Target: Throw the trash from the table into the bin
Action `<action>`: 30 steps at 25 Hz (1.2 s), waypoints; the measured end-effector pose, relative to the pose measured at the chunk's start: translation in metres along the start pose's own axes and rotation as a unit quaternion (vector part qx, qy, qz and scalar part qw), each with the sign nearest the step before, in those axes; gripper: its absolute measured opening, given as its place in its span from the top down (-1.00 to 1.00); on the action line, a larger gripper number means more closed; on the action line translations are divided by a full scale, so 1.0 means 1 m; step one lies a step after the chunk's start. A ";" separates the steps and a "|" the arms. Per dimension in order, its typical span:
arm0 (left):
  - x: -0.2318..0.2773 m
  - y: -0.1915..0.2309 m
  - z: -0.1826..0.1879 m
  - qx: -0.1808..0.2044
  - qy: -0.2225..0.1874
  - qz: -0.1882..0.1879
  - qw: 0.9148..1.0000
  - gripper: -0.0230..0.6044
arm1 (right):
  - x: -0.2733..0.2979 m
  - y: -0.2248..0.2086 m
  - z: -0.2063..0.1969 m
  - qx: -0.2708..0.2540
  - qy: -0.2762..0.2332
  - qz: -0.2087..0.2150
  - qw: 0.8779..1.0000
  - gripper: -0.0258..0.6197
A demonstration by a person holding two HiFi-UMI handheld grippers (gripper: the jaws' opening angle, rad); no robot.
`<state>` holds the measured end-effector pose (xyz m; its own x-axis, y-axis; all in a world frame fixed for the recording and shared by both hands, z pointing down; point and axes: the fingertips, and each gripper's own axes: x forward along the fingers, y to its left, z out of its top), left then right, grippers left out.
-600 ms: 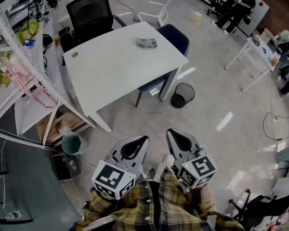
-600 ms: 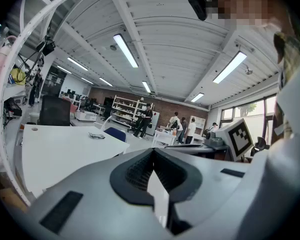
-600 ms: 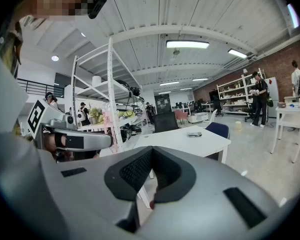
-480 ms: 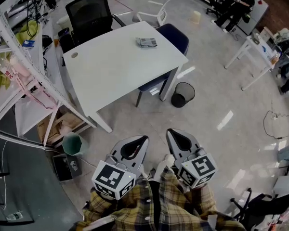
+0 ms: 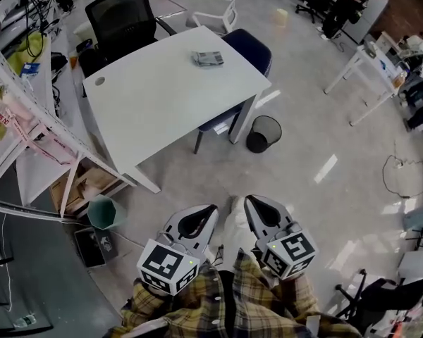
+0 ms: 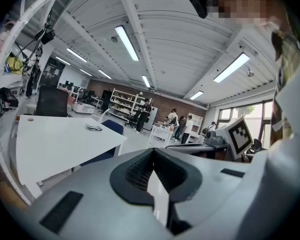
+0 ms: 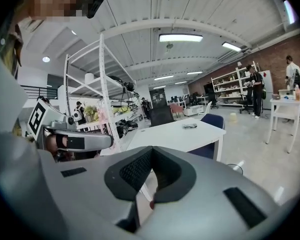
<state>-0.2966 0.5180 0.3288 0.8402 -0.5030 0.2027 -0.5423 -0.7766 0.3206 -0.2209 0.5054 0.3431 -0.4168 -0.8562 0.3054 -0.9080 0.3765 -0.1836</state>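
The trash [image 5: 209, 58] is a flat grey packet lying near the far edge of the white table [image 5: 155, 104]; it also shows small in the left gripper view [image 6: 94, 127] and the right gripper view [image 7: 191, 126]. A black mesh bin [image 5: 264, 133] stands on the floor beside the table's right leg. My left gripper [image 5: 209, 209] and right gripper [image 5: 251, 200] hang side by side near my body, well short of the table. Both are shut and hold nothing; the left gripper [image 6: 152, 152] and the right gripper [image 7: 151, 149] each have their tips meeting in their own views.
A black office chair [image 5: 120, 23] and a blue chair [image 5: 248, 51] stand by the table. A white rack [image 5: 28, 125] with cables and bags lines the left side, with a green bin [image 5: 103, 211] at its foot. Another white table [image 5: 370, 69] and people are at the far right.
In the head view the table and black bin have shifted slightly up and left. A pale trouser leg now shows between the grippers, which remain shut.
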 end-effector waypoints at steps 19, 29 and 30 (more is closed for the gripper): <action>0.208 0.082 0.088 0.013 0.004 0.049 0.999 0.90 | 0.116 -0.194 0.090 0.007 -0.019 0.041 0.999 0.92; 0.278 0.087 0.111 0.018 -0.006 0.094 0.995 0.90 | 0.133 -0.273 0.112 0.010 -0.016 0.076 0.997 0.92; 0.280 0.090 0.112 0.015 -0.006 0.100 0.995 0.90 | 0.135 -0.276 0.113 0.011 -0.015 0.079 0.997 0.92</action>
<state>-0.1106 0.2645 0.3113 0.7161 -0.6522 0.2486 -0.6979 -0.6721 0.2474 -0.0220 0.2458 0.3296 -0.5528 -0.7971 0.2430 -0.8298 0.4998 -0.2481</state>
